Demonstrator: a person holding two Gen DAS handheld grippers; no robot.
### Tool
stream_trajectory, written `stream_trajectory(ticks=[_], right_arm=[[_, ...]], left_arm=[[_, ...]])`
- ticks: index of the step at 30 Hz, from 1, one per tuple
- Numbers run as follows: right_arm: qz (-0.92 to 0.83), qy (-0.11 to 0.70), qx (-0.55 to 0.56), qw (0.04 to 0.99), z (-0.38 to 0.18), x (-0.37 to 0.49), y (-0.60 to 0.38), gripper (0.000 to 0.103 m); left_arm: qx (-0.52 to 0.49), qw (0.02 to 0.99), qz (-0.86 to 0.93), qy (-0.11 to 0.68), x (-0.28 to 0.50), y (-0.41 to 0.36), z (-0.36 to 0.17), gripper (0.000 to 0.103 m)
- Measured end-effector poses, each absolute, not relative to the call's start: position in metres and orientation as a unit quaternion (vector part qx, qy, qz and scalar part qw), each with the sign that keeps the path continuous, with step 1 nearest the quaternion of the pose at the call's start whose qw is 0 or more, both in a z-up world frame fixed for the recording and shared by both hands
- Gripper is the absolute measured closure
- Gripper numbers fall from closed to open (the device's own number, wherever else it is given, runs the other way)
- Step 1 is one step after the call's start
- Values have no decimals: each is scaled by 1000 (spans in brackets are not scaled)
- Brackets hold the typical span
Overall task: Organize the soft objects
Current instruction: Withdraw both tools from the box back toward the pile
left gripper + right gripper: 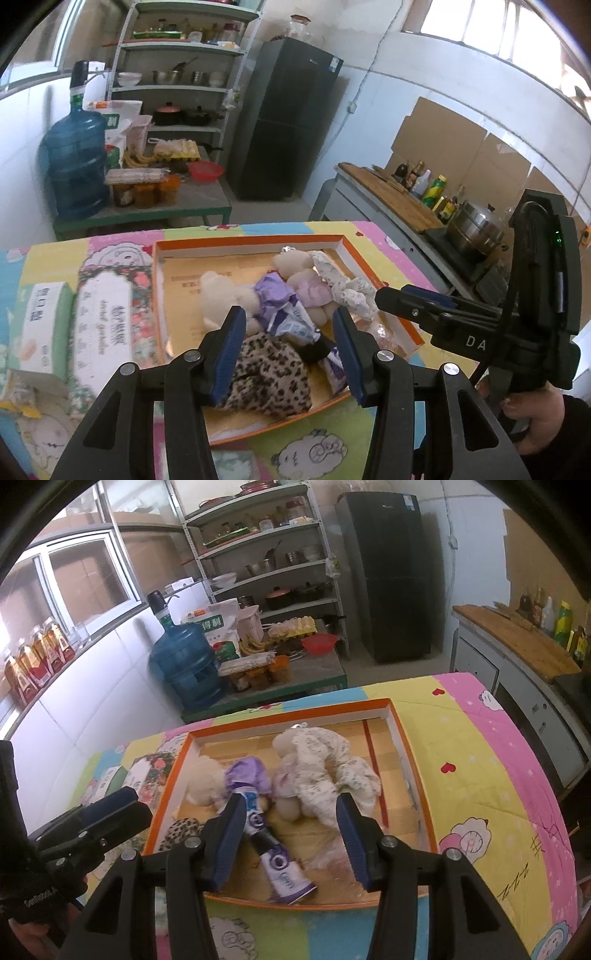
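Observation:
An orange-rimmed shallow box (pixel 364 262) (pixel 415 760) lies on the cartoon-print table cover. It holds two cream plush bears (pixel 218 291) (pixel 205 781), a purple cloth (pixel 273 291) (pixel 247 773), a white floral fabric (pixel 351 291) (pixel 332 764), a purple-and-white packet (pixel 295 321) (pixel 284 875) and a leopard-print fabric (pixel 269 373) (pixel 183 829). My left gripper (pixel 291 350) is open and empty above the leopard fabric. My right gripper (pixel 291 834) is open and empty above the packet.
Two tissue packs (pixel 48 325) lie left of the box. Behind are a low table with a blue water jug (pixel 75 162), a metal shelf (pixel 184 66), a black fridge (pixel 288 122), and a counter with bottles and a steel pot (pixel 476 229) at the right.

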State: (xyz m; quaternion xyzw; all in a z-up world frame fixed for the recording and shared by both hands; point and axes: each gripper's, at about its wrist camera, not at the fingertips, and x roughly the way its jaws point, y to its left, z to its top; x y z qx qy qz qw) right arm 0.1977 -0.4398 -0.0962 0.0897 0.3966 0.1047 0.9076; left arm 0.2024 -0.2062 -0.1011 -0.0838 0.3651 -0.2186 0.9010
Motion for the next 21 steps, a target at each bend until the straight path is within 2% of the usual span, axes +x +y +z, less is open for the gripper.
stream_trajectory(ticks=[21], right_arm=[[133, 378, 49, 915, -68, 153, -350, 52]], left_arm=[[-83, 919, -178, 341, 145, -116, -80, 53]])
